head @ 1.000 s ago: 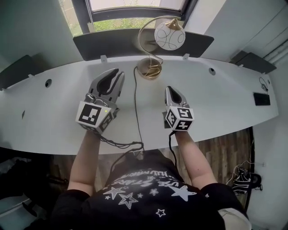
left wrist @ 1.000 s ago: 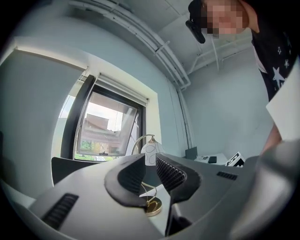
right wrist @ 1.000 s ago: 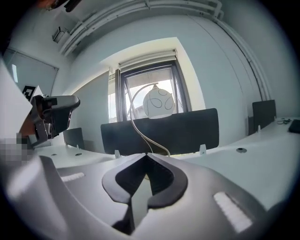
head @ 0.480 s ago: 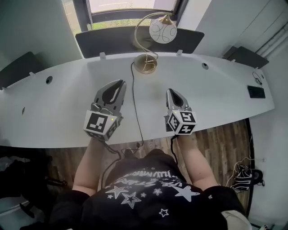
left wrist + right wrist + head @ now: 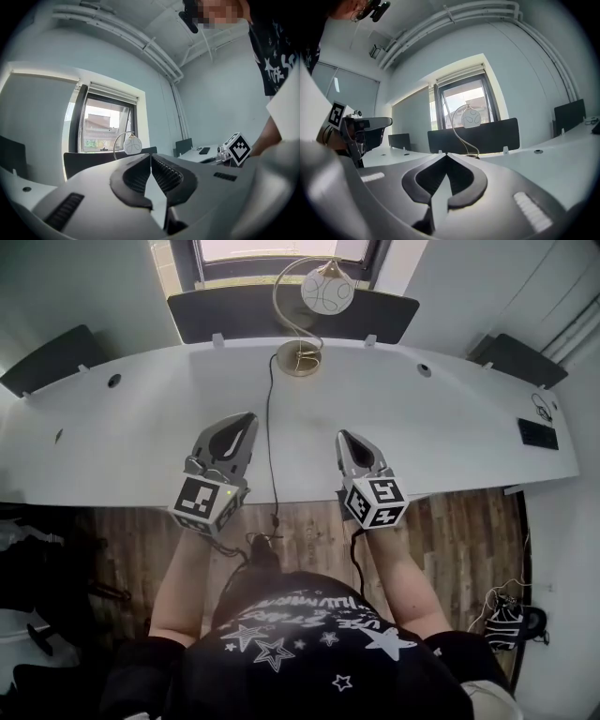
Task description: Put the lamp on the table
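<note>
The lamp (image 5: 327, 290), a white globe on a curved gold stem with a round gold base (image 5: 300, 359), stands upright at the far middle of the white table (image 5: 141, 446). It also shows small in the left gripper view (image 5: 132, 144) and in the right gripper view (image 5: 471, 118). Its black cord (image 5: 270, 427) runs across the table and drops over the front edge. My left gripper (image 5: 246, 418) (image 5: 150, 155) and right gripper (image 5: 343, 435) (image 5: 446, 154) hover near the front edge, either side of the cord, well short of the lamp. Both are shut with nothing in them.
Dark partition panels (image 5: 216, 315) line the table's back edge under a window (image 5: 281, 249). A flat black device (image 5: 537, 434) lies at the table's right end. Cable holes (image 5: 113, 381) (image 5: 424, 370) sit left and right. Wooden floor (image 5: 300, 521) shows below the front edge.
Both grippers have drawn back from mid-table to the front edge, away from the lamp. The lamp has stayed in place. Neither gripper's jaws have changed.
</note>
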Motion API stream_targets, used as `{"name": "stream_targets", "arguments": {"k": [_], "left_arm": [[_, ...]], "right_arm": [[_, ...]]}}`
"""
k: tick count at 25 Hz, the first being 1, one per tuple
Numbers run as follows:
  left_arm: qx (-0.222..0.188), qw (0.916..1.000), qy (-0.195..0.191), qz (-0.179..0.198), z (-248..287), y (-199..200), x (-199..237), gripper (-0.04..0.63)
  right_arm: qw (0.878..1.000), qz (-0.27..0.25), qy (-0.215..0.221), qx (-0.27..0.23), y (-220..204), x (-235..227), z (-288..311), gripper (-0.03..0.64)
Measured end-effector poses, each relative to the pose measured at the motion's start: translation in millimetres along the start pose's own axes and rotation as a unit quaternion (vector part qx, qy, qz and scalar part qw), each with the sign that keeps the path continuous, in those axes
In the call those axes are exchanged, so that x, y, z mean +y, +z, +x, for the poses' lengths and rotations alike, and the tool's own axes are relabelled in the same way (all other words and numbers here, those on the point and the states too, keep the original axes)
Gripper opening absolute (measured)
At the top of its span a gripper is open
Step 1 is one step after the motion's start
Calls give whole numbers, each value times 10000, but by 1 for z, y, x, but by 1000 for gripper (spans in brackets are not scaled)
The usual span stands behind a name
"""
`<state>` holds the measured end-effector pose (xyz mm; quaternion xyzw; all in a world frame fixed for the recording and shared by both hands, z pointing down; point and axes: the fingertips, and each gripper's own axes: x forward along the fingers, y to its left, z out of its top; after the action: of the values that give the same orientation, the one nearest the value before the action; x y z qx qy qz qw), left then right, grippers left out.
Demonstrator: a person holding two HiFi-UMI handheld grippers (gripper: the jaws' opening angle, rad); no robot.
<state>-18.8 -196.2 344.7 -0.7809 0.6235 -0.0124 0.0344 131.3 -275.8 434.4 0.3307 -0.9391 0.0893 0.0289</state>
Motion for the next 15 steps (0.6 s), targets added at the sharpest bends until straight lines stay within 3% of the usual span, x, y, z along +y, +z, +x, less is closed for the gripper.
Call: {"name": "stream_targets", "arguments": {"k": [15], "left_arm": [[133, 9992, 358, -121, -81, -6, -110, 6]], "right_arm": [[9995, 26, 227, 196, -30, 10, -124, 0]]}}
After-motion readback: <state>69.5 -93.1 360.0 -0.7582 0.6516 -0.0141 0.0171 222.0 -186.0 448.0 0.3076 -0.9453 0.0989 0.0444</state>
